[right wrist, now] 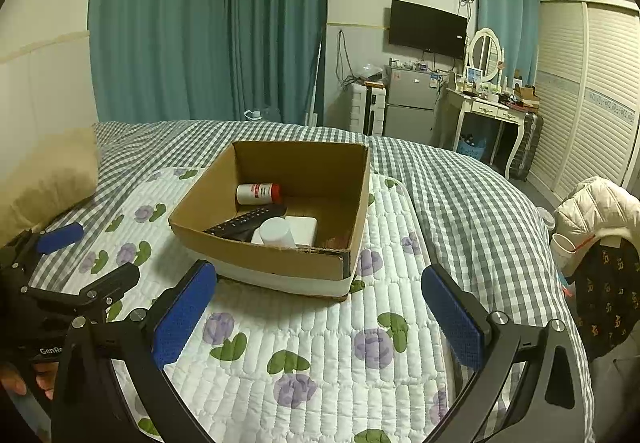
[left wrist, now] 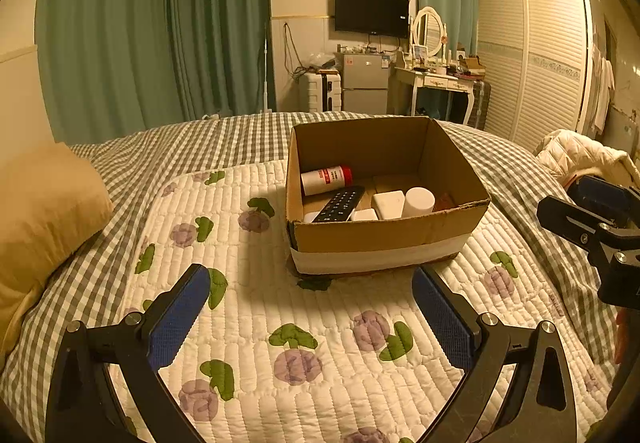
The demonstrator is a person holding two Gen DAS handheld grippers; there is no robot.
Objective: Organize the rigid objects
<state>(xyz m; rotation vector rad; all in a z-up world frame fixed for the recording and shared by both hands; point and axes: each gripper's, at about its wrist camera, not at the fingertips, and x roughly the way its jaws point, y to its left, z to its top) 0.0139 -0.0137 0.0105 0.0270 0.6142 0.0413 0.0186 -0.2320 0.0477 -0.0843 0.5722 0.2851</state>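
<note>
Cardboard box (left wrist: 384, 239) on quilt (left wrist: 280, 323), pillow (left wrist: 44, 203) left, coat (right wrist: 592, 207) right

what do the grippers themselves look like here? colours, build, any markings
Both match: left gripper and right gripper have black angular frames with silver screws and textured blue pads. White "GenRo" lettering, cut off, shows on the left one in the right wrist view. No cables or sleeves visible.

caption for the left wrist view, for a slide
Open left claw hovers over the quilt before a cardboard box holding a remote and bottle.
</note>
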